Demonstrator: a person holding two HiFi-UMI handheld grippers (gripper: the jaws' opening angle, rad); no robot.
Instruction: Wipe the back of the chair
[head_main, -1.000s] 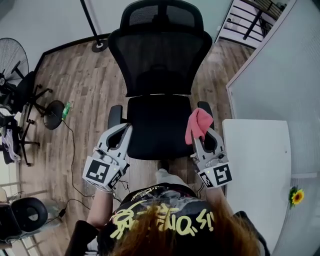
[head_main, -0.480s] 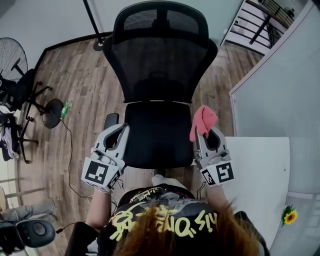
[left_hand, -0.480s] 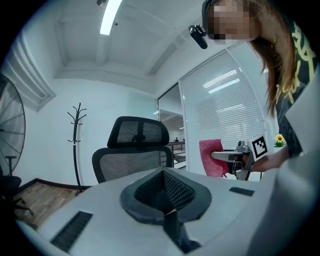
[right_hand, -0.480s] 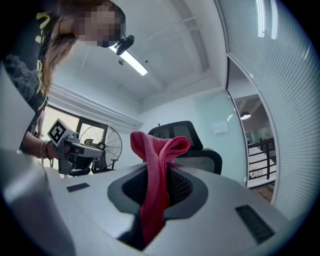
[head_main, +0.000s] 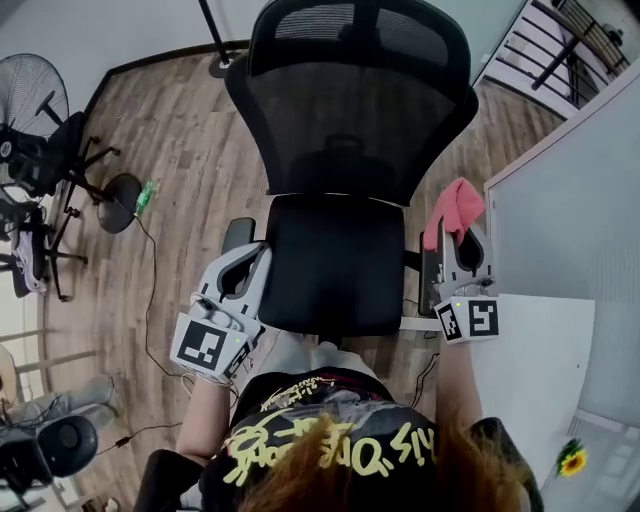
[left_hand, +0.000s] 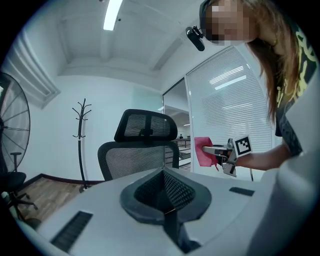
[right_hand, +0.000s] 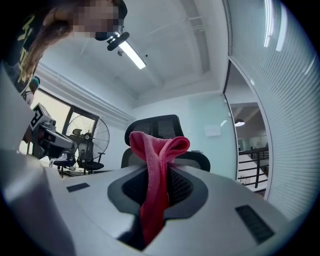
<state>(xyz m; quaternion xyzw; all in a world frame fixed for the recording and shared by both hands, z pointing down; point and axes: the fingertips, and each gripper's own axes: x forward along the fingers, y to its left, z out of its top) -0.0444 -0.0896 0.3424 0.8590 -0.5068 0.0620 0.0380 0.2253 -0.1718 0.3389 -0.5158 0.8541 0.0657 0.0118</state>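
Approach step, judging by the gap: the right hand-held gripper (head_main: 456, 238) clamps a pink cloth (head_main: 455, 205), the left hand-held gripper (head_main: 251, 262) is clenched empty, and the black mesh chair back (head_main: 350, 130) stands ahead of both, so next the cloth must reach forward onto it.

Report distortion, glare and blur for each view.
Head view: sharp, evenly lit, wooden floor lines bowed around the black mesh office chair. Left gripper view: fisheye circle, dark corners, bright ceiling strip light. Right gripper view: same vignette; nearby pink cloth looks slightly soft.
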